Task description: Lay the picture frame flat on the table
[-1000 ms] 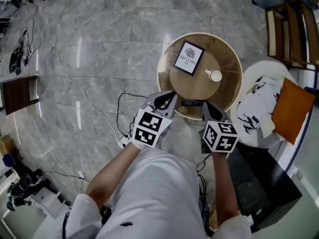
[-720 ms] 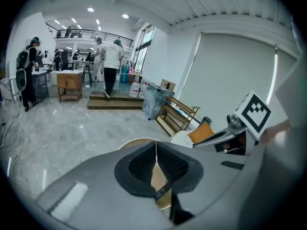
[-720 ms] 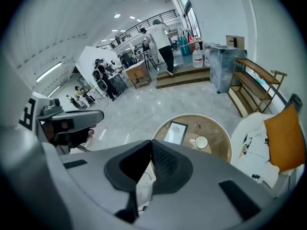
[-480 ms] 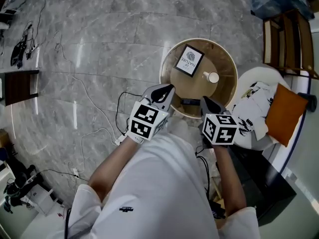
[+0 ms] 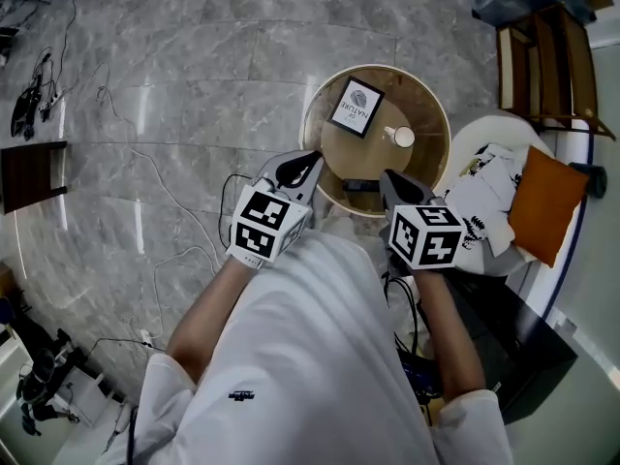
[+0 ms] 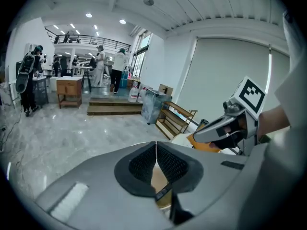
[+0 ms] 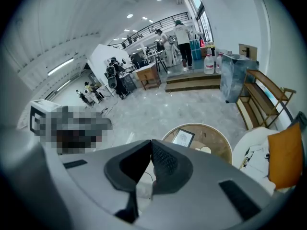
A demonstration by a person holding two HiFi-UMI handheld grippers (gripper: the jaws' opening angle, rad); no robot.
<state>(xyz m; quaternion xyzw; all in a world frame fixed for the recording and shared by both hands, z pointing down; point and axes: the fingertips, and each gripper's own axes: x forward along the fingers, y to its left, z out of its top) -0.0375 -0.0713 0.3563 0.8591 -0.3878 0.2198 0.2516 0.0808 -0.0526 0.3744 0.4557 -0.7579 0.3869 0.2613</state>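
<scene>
A black picture frame [image 5: 354, 108] with a white print sits on the far left of the round wooden table [image 5: 426, 168], its face turned up toward the head camera. I cannot tell if it lies flat or leans. The right gripper view shows the picture frame [image 7: 183, 138] small, beyond the jaws. My left gripper [image 5: 308, 158] hovers at the table's near left rim, shut and empty. My right gripper [image 5: 386, 177] is over the near rim, also shut on nothing. The left gripper [image 6: 156, 145] and the right gripper [image 7: 151, 143] have their pads pressed together.
A white cup [image 5: 400, 137] stands right of the frame, and a small black item [image 5: 358, 184] lies near the front rim. A white armchair [image 5: 494, 139] with an orange cushion [image 5: 541, 206] is to the right, a wooden shelf [image 5: 542, 56] beyond. Cables [image 5: 184, 235] trail on the marble floor.
The head view has shifted. Both grippers have drifted a little left and up in the picture, still shut by the table's near rim. The frame and cup have not moved on the table.
</scene>
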